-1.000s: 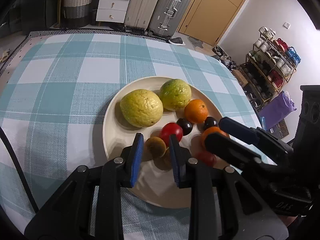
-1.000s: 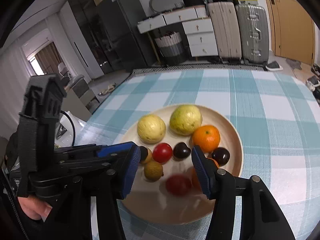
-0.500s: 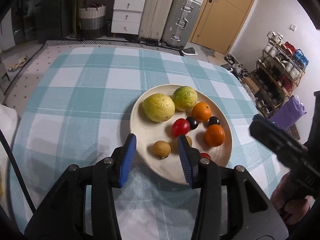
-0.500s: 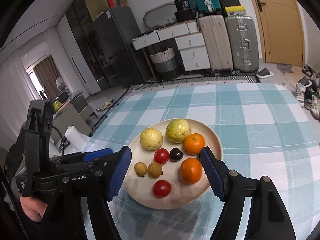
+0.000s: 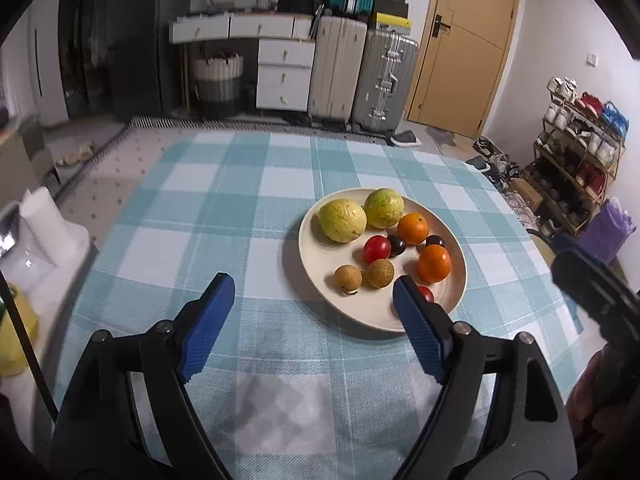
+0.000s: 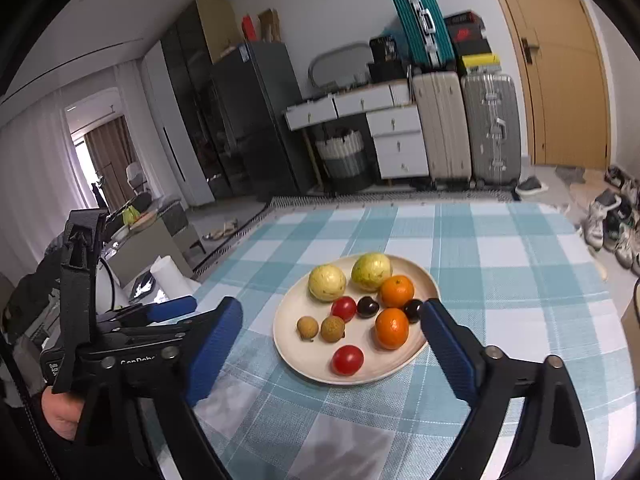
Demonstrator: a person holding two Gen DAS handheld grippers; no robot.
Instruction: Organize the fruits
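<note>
Both grippers have drawn back from the plate (image 5: 316,258) and spread their blue-padded jaws since the earlier frames. Left gripper (image 5: 314,294) hangs low over the checked surface (image 5: 224,216) at lower centre of its view, jaws wide and empty, pointing toward the plate's near rim. Right gripper (image 6: 332,320) is also wide and empty, its jaws framing the plate.

On the round cream plate lie two bumpy yellow-green guavas (image 6: 327,282), two glossy oranges (image 6: 392,328), two red tomatoes (image 6: 347,360), two dark cherries (image 6: 367,306) and two rough brown longans (image 6: 307,327).
</note>
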